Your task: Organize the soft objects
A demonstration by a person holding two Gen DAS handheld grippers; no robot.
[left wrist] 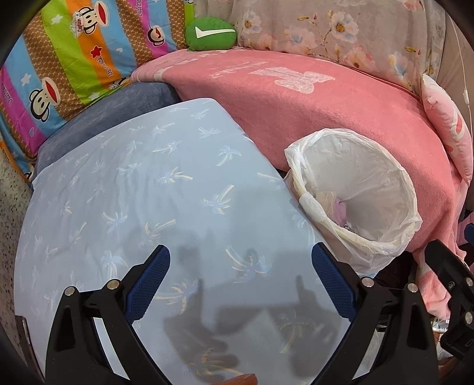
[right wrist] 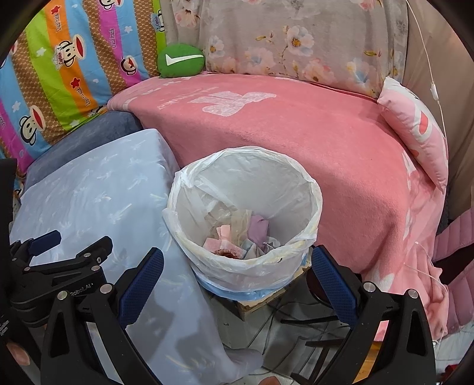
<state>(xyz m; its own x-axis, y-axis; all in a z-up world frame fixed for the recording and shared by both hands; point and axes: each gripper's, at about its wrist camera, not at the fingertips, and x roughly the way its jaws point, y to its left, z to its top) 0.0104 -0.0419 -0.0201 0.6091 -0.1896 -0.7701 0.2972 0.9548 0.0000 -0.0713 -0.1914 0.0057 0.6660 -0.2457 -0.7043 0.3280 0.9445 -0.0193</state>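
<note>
A light blue pillow (left wrist: 142, 189) with a palm-tree print lies flat on a darker blue cushion (left wrist: 118, 109). My left gripper (left wrist: 240, 266) hovers open just above the pillow, with nothing between its blue pads (left wrist: 148, 284). My right gripper (right wrist: 237, 272) stands open in front of a white-lined bin (right wrist: 246, 207), the same pillow (right wrist: 97, 192) to its left. A small green cushion (left wrist: 211, 33) with a white tick sits at the back of the pink blanket (left wrist: 311, 112). A pink pillow (right wrist: 414, 127) leans at the blanket's right edge.
The bin (left wrist: 355, 189) holds scraps of paper and plastic and rests on a small wooden stand (right wrist: 260, 302). A striped monkey-print quilt (left wrist: 68, 56) and a floral cover (left wrist: 326, 26) line the back. Cables lie on the floor (right wrist: 296, 331) beneath the bin. A pink padded garment (right wrist: 456, 266) hangs at right.
</note>
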